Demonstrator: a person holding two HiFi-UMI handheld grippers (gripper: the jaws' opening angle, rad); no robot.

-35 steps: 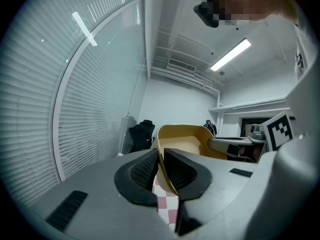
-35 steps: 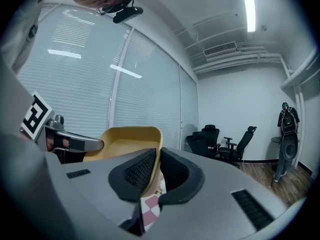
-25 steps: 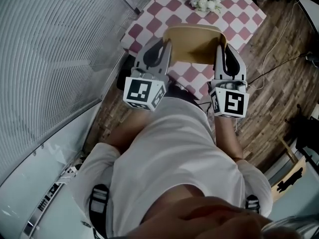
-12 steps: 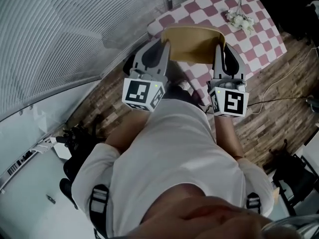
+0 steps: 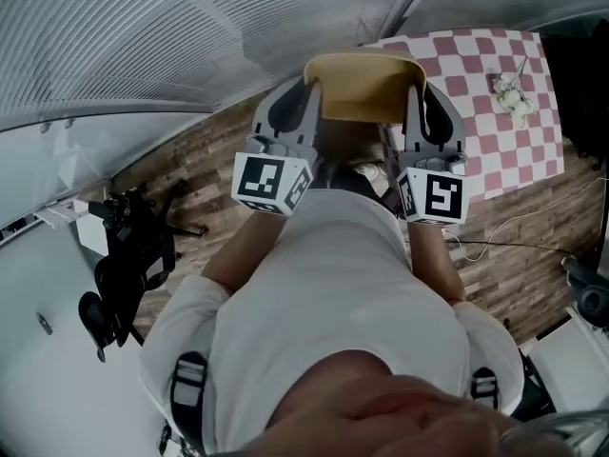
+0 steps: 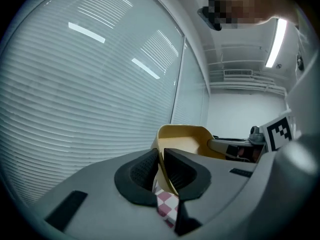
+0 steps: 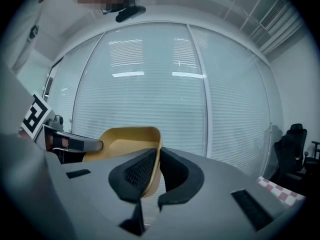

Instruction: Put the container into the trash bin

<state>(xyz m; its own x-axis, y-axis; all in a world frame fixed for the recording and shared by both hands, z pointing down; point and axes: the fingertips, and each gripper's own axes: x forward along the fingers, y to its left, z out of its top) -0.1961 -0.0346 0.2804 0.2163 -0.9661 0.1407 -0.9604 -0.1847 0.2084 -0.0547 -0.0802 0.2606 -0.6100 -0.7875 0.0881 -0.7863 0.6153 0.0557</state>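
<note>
Table [image 5: 485, 131] shifts to the far right as we turn; left gripper [image 5: 310, 103] and right gripper [image 5: 417, 103] clamp the container [image 5: 366, 84] by its side walls; bin not yet visible.

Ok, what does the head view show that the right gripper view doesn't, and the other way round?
Head view only: the white flower bunch, the wooden plank floor, the right tool's marker cube. Right gripper view only: that tool's black pads clamped on a wall of the tan open container, and the ceiling. Both: the container, the left tool on its other side, the slatted window blinds, the pink-and-white checked tablecloth.
</note>
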